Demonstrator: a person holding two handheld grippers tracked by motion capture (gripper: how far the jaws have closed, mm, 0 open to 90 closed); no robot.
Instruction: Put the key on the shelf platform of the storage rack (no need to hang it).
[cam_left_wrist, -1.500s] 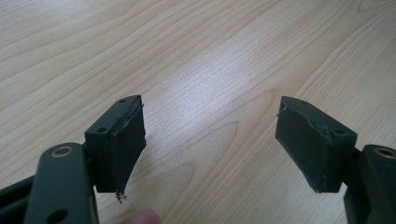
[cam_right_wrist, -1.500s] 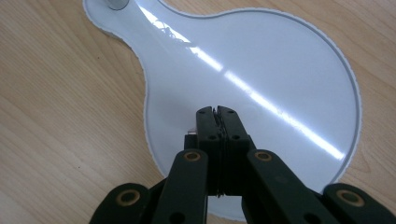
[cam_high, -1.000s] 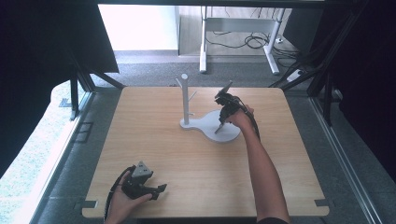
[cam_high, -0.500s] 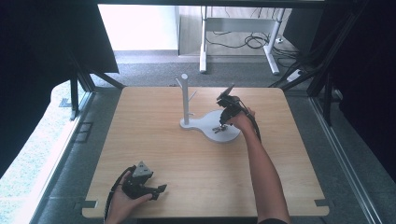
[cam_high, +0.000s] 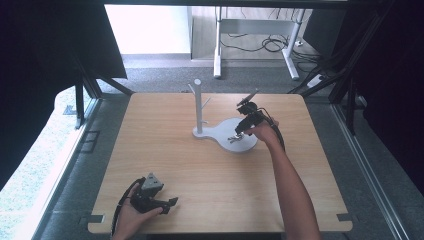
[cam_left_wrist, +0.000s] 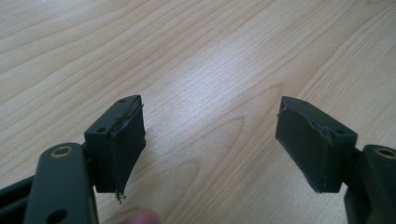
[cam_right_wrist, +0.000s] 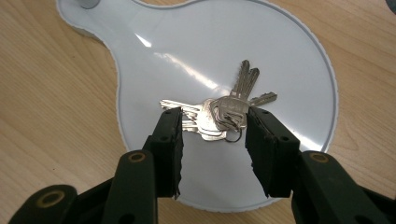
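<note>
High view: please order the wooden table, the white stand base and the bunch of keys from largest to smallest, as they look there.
1. Wooden table, by far the largest.
2. White stand base.
3. Bunch of keys, a small glint on the base.

High view looks down over the table; right gripper view closes on its white stand base.

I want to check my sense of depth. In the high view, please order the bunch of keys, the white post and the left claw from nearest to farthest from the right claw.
1. bunch of keys, on the round tray just below the right claw.
2. white post, upright at the tray's left end.
3. left claw, at the table's near left corner.
</note>
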